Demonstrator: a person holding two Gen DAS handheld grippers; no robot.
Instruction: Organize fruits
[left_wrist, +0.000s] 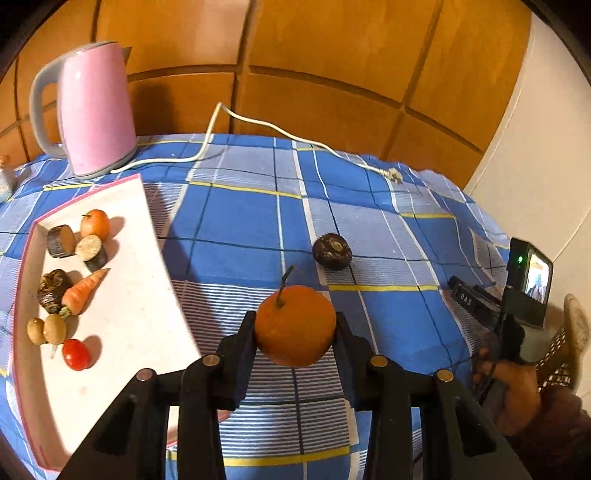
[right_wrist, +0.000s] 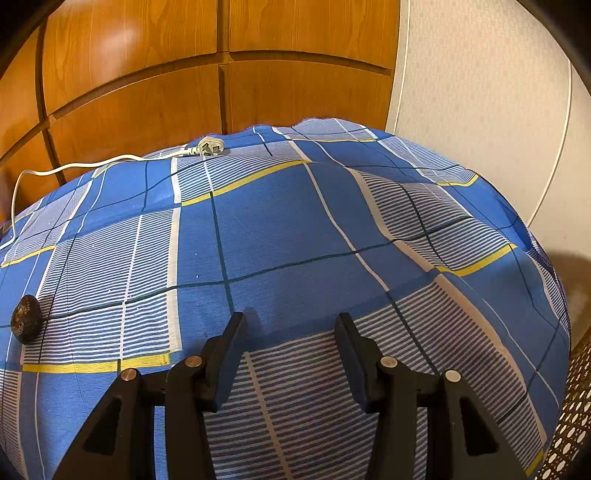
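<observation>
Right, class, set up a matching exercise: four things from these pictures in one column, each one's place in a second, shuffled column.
Things:
1. orange with stem
2. cherry tomato
3. pink kettle
4. dark round fruit

Places:
A. lying loose on the checked cloth
B. in the white tray
C. between the left gripper fingers
D. standing behind the tray

Pairs: 1-C, 2-B, 3-D, 4-A

Orange (left_wrist: 294, 325) with stem, upright, clamped between left gripper (left_wrist: 295, 326) fingers above checked cloth. Dark round fruit (left_wrist: 331, 251), possibly passion fruit, on cloth beyond. White tray (left_wrist: 147, 317) at left holds assorted produce.
</observation>
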